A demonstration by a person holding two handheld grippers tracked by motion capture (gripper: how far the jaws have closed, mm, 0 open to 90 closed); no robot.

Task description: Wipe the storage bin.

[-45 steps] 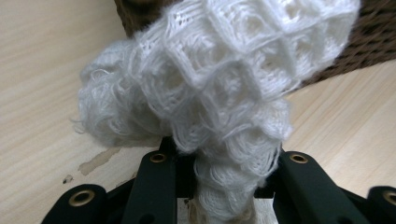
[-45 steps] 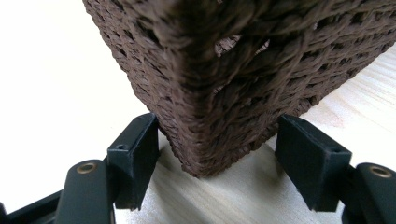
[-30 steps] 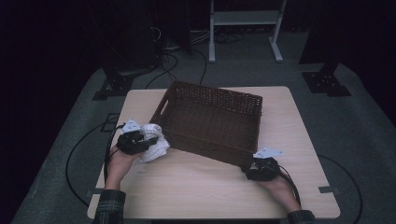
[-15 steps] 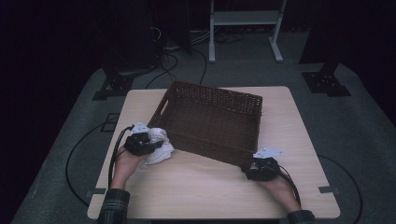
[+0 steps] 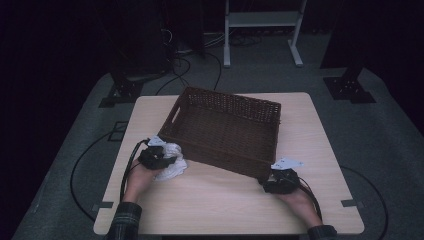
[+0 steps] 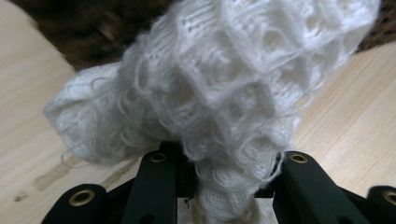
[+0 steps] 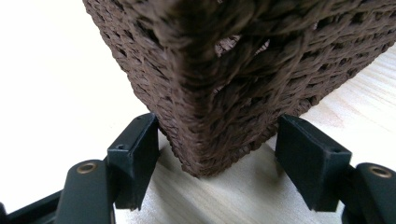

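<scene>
- Plainly, the left gripper (image 6: 219, 186) has its black jaws clenched on a white open-knit cloth (image 6: 219, 84), a bundled piece of lacy fabric that bulges up and out from between them.
- In the high view that left gripper (image 5: 156, 157) sits at about eight o'clock from the table's middle, with the cloth (image 5: 172, 167) bunched on the light wooden table (image 5: 220, 210) just beside the near left corner of the dark brown woven wicker basket (image 5: 225, 130).
- The right gripper (image 7: 219, 168) stands with its jaws apart on either side of the basket's (image 7: 243, 70) near corner; the left pad looks to touch the weave and the right one stands a little clear, so I read it as straddling the corner rather than pinching it, though the close angle makes that hard to be sure of.
- From above, that right gripper (image 5: 281, 180) lies at about five o'clock, touching the basket's corner.
- Step in hand, as I judge it: the cloth is gripped and resting low by the basket, which the other hand steadies.
- The next move would call for lifting the cloth over the basket's near wall toward one o'clock and letting go inside, keeping loose loops from catching on the rim.
- Hidden: the cloth's full shape and loose ends stay bundled, and the left pads are buried in fabric.
</scene>
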